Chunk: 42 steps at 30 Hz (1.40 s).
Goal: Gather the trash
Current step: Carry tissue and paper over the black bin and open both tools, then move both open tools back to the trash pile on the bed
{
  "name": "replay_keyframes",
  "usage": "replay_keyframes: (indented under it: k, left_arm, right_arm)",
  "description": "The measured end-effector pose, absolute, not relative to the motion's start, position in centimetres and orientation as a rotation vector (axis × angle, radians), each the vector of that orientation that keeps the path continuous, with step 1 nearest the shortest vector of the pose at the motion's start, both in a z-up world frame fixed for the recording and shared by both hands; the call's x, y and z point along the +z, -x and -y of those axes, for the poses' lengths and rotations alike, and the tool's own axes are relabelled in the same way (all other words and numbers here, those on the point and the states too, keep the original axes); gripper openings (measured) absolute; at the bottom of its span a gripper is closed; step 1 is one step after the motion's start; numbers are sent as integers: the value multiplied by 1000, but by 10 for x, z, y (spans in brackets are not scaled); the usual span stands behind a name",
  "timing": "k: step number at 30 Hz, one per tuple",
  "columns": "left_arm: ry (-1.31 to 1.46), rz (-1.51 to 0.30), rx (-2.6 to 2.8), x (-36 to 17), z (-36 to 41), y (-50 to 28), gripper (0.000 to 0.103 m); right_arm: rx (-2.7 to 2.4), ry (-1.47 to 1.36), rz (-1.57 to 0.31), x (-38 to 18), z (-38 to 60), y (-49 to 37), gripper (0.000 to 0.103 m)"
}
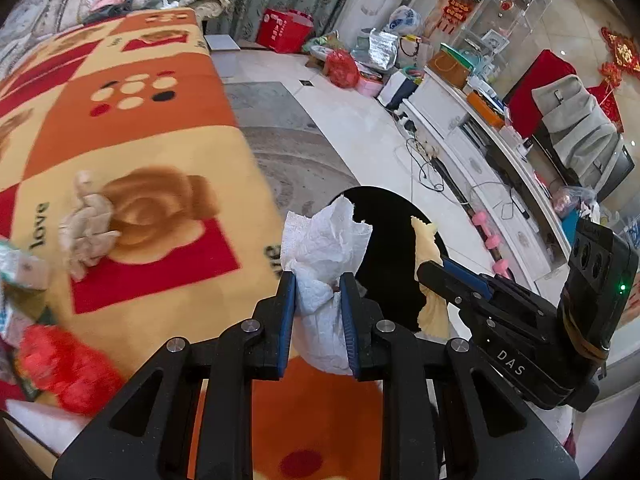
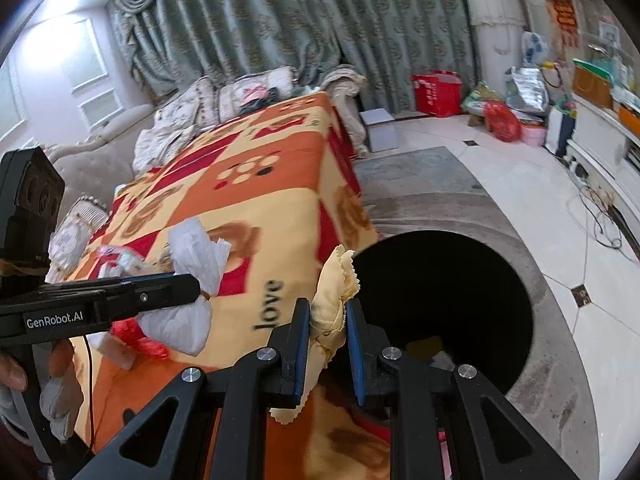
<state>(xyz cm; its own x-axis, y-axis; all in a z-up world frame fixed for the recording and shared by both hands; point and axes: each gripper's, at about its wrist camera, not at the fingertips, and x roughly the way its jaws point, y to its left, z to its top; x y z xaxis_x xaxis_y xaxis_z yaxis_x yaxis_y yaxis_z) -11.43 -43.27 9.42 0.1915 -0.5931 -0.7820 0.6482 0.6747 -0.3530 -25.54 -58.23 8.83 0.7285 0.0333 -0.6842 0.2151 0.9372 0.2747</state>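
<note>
Two grippers, each clenched on a scrap of trash beside the dark bin.

Left gripper [image 1: 318, 280] has its jaws clamped on a crumpled white paper towel [image 1: 324, 248], held over the edge of the orange patterned blanket [image 1: 160, 120], just beside the black bin [image 2: 448, 292] on the floor. Right gripper [image 2: 328, 308] grips a pale yellow cloth [image 2: 334, 280] between its jaws, right at the bin's near rim, with the cloth's frayed top poking up against the dark opening. Back on the blanket lie a beige crumpled wad [image 1: 90, 224] near the word "love" and a blurred red plastic scrap [image 1: 68, 368] at the near edge.
</note>
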Motion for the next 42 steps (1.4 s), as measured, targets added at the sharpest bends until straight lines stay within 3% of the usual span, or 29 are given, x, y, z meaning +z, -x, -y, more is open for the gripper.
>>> replay_keyframes:
  k: [14, 18, 22, 42]
  left_arm:
    - [-6, -1110, -907, 76, 480, 109, 22]
    - [10, -1119, -921, 73, 483, 109, 29]
    - [45, -1124, -918, 73, 479, 106, 42]
    - [-26, -1046, -750, 98, 405, 128, 42]
  right_arm:
    - [-246, -490, -733, 77, 644, 261, 18]
    - [-258, -501, -729, 75, 647, 262, 22]
    - [-259, -524, -729, 72, 650, 262, 35]
    - [-142, -473, -763, 83, 581, 253, 35]
